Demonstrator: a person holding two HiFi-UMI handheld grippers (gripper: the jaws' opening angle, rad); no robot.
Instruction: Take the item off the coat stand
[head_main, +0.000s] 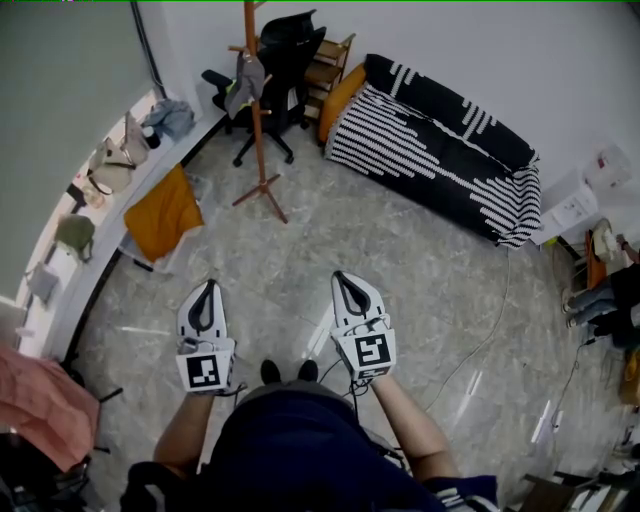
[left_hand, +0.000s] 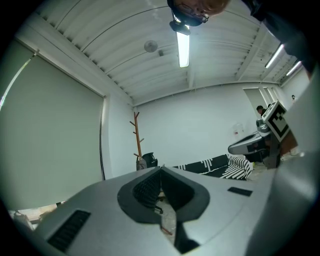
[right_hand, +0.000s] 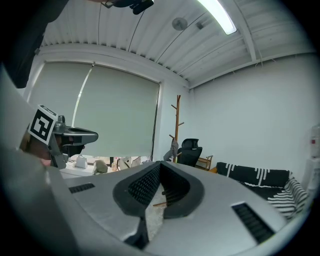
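The wooden coat stand (head_main: 258, 120) rises at the far side of the room, and a grey item (head_main: 245, 82) hangs from one of its pegs. Both grippers are held low in front of the person, well short of the stand. My left gripper (head_main: 207, 290) is shut with nothing in it, and so is my right gripper (head_main: 343, 278). In the left gripper view the stand (left_hand: 137, 140) shows far beyond the closed tips (left_hand: 161, 169). The right gripper view has the stand (right_hand: 176, 125) and the hanging item (right_hand: 173, 148) just above its closed tips (right_hand: 160, 164).
A black office chair (head_main: 283, 60) sits right behind the stand. A black-and-white striped sofa (head_main: 440, 150) runs along the far right wall. On the left, a ledge (head_main: 60, 300) holds bags, with an orange cloth (head_main: 163, 213) below it. A cable (head_main: 490, 330) trails over the floor.
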